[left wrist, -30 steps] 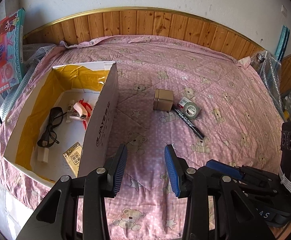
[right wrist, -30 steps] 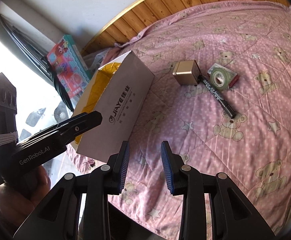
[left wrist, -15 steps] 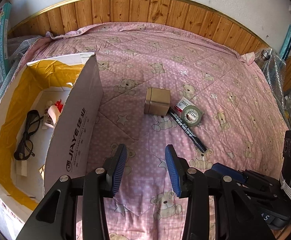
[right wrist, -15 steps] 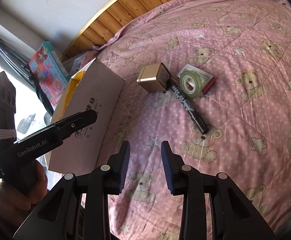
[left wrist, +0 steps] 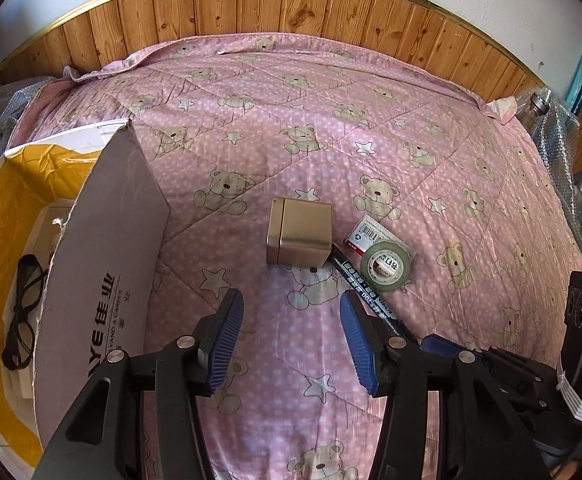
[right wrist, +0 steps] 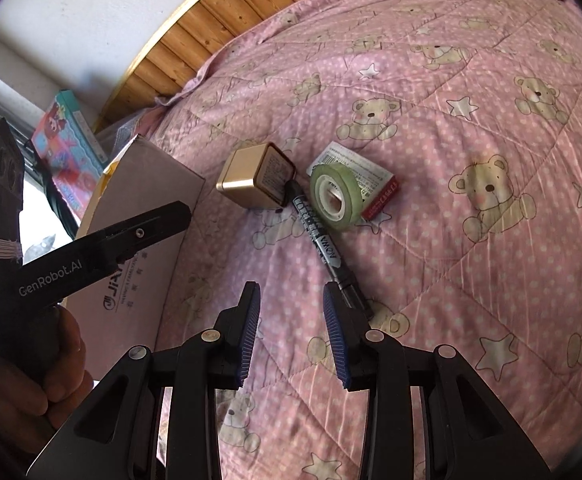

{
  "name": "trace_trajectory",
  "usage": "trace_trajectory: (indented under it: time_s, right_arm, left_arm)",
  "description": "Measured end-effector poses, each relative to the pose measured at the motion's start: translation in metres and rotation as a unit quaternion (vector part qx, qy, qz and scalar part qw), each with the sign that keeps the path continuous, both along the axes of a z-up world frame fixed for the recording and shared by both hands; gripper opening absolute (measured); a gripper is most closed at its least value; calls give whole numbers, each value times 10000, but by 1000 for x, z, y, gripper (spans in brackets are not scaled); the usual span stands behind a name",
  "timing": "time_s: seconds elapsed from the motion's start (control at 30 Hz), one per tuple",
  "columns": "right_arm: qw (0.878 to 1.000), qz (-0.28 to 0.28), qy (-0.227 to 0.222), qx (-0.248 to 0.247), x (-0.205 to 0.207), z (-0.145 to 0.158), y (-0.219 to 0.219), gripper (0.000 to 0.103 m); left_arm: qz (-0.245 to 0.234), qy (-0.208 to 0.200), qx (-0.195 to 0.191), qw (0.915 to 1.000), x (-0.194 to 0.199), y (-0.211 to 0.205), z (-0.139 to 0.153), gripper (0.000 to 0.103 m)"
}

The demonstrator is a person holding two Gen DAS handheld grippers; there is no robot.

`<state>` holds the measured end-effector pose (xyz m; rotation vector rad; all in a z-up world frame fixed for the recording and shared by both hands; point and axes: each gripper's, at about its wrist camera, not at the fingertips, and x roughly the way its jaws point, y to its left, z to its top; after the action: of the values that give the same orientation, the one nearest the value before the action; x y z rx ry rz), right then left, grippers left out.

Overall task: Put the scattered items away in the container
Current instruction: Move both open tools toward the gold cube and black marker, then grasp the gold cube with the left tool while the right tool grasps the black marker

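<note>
Home bedrm: teddy-print quilt (left wrist: 331,128) on bed, wood-panel wall (left wrist: 251,4).

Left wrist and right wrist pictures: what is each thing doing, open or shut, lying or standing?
Left gripper: open, empty.
Right gripper: open, empty.
Cardboard box: open on top.
Glasses: lying inside the box.
Gold tin: lid on, lying on its side.
Marker: capped, lying flat.
Green tape roll: leaning on a small carton.

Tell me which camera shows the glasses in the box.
The left wrist view: the black glasses lie inside the cardboard box, seen over its open top. The right wrist view shows only the box's outer wall, hiding them.
</note>
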<state>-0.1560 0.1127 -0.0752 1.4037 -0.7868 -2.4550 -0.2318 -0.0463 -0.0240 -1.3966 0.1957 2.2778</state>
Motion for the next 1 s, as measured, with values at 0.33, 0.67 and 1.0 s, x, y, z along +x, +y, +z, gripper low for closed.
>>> trace_trajectory:
  time_s: [0.33,0.67,1.0]
  right_arm:
    - [9995,65,-161,282,-26,-22,6,36]
    - [9966,283,-104,769,-46,-32,-4,36]
    - [9921,478,13,1163,-51,-33,-13,19]
  left_arm:
    - [-56,-80,-99,9999,-36,21,-26,57]
    - [-180,-158,-166,9996,-59,39,-48,58]
    - [-171,-203,-282,9993,-77,48,-71,60]
